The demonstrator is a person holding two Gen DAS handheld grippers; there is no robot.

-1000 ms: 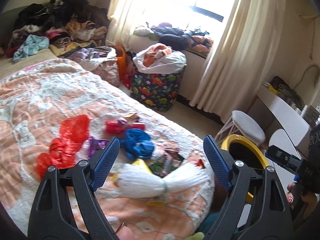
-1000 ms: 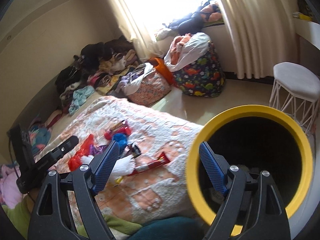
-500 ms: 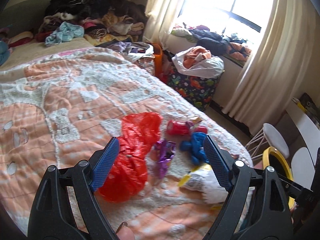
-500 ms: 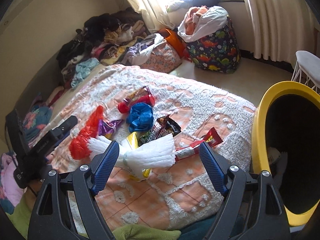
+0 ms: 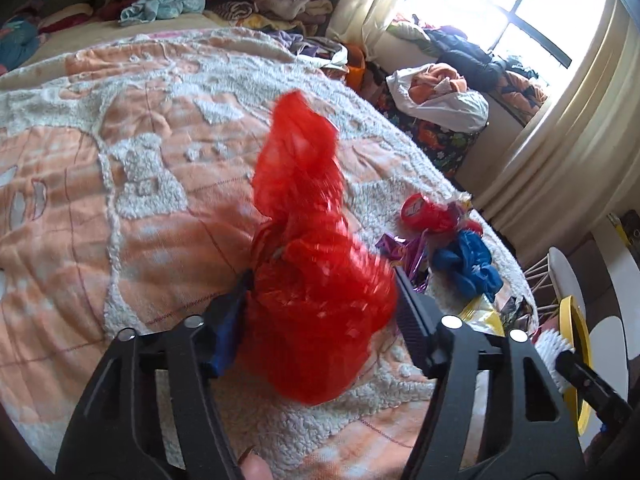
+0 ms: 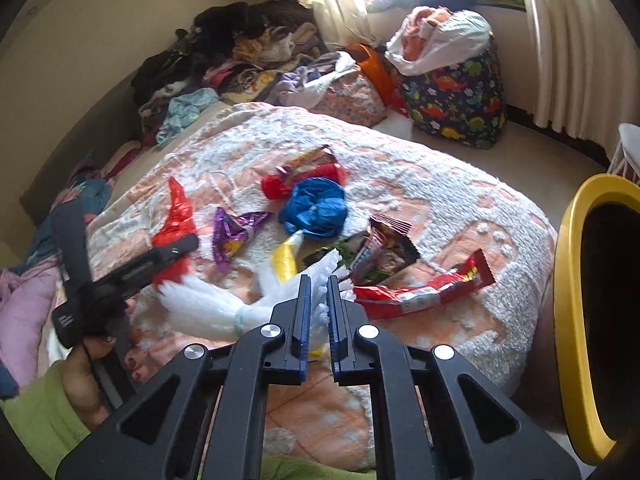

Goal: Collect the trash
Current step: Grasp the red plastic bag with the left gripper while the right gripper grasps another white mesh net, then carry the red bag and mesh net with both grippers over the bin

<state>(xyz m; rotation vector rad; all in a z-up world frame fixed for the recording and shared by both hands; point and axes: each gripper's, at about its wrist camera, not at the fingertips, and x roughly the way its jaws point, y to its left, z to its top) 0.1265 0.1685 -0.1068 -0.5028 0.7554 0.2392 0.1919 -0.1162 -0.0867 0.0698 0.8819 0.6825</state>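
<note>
1. The orange-and-white fleecy blanket on the bed bears all the scattered trash.
2. A crumpled, glossy red plastic bag bulges between the left gripper jaws, which are closing on it.
3. A white bundle of plastic strips, tied at its middle, is pinched in the nearly closed right gripper.
4. No wrapper print is readable.

The red plastic bag between the left tongs is smeared by motion blur and hides most of the blue left pad and the bed behind it. The closed right tongs cover the near part of the white plastic bundle. Right of them, the yellow-rimmed bin is cut off by the picture's edge.
</note>
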